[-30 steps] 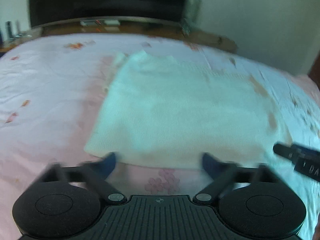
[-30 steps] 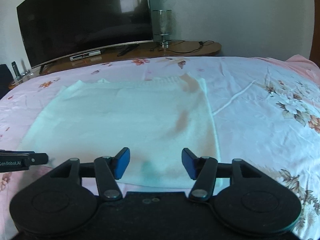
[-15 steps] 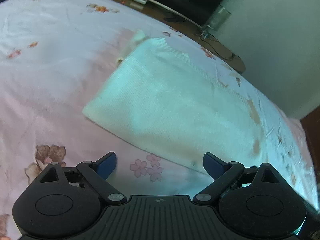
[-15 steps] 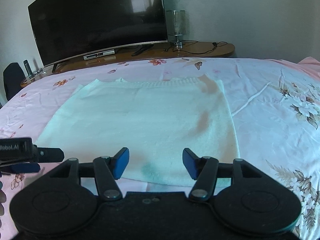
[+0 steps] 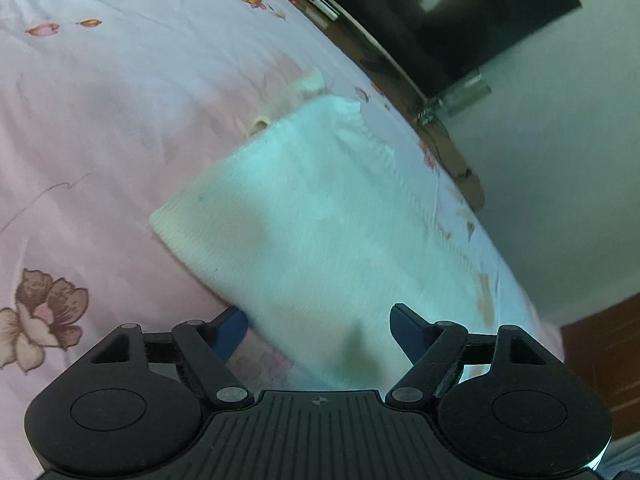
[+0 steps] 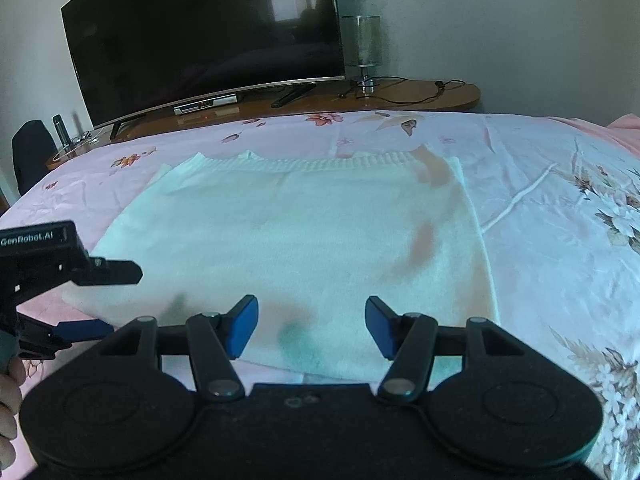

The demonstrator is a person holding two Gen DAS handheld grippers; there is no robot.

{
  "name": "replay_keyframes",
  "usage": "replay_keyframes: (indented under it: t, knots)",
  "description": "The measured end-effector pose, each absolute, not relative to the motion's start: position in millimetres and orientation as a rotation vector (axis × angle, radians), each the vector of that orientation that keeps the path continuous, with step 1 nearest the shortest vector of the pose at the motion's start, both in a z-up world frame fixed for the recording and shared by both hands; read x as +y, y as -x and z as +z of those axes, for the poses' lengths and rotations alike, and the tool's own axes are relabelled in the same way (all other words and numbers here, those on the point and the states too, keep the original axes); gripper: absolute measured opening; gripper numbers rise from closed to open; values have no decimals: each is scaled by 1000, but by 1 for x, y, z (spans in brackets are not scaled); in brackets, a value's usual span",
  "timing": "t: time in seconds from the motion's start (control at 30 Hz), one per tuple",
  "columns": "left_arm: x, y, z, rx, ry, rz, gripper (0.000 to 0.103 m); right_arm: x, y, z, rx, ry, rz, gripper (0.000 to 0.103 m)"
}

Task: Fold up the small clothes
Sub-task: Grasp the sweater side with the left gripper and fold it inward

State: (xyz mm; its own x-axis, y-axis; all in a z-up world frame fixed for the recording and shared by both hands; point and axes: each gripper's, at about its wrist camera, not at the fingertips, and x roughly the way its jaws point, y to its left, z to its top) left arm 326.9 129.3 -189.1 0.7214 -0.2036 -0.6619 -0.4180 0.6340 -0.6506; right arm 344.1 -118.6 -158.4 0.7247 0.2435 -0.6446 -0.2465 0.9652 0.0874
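White knitted garment [image 6: 288, 240] near hem hidden behind black right gripper body [image 6: 308, 428]. Left wrist view motion-blurred; garment's far right corner cut by bed edge. Black curved television [image 5: 460, 12] cropped at top. Hand [image 6: 8, 400] cut off at left edge.

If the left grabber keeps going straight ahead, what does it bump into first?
Probably the white sweater. The left gripper points down at its near edge, jaws closing, one finger above the edge and one below. Depth is hard to judge.

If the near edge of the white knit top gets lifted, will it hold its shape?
Probably not. The knit top lies limp and flat on the bedsheet, so it should drape and sag. Its fuzzy ribbed weave likely grips rather than slips. It looks light.
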Motion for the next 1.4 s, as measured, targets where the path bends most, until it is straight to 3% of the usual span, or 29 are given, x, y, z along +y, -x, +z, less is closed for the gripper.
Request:
replay_keyframes:
  t: [0.07,0.1,0.13,0.17,0.43,0.53,0.67,0.7,0.73,0.77,1.1,1.4]
  knots:
    - [131,-328,-192,749,916,145,67,-114,-350,-159,708,8,280,59]
    - [132,-329,-195,743,920,150,51,-112,-353,-159,705,13,283,58]
    - [133,-332,-199,744,938,155,43,-109,-356,-159,701,21,284,57]
    - [136,-333,-204,733,965,166,40,-107,-359,-159,695,31,287,57]
    - [144,-345,-215,633,1019,179,39,-86,-397,-168,699,64,327,38]
    - [149,-350,-217,592,1044,196,39,-77,-413,-169,691,72,336,36]
    - [158,-358,-221,556,1074,218,39,-69,-433,-172,688,88,330,36]
    - [158,-359,-220,556,1068,216,35,-68,-436,-173,684,94,326,35]
    - [156,-359,-219,561,1045,219,20,-66,-438,-176,680,119,314,35]
    - [156,-358,-219,569,1023,222,18,-63,-440,-183,706,152,307,35]
    - [155,-351,-207,550,935,205,8,-60,-430,-192,681,204,327,37]
    - [112,-366,-146,473,623,14,7,-65,-437,-188,703,159,340,37]
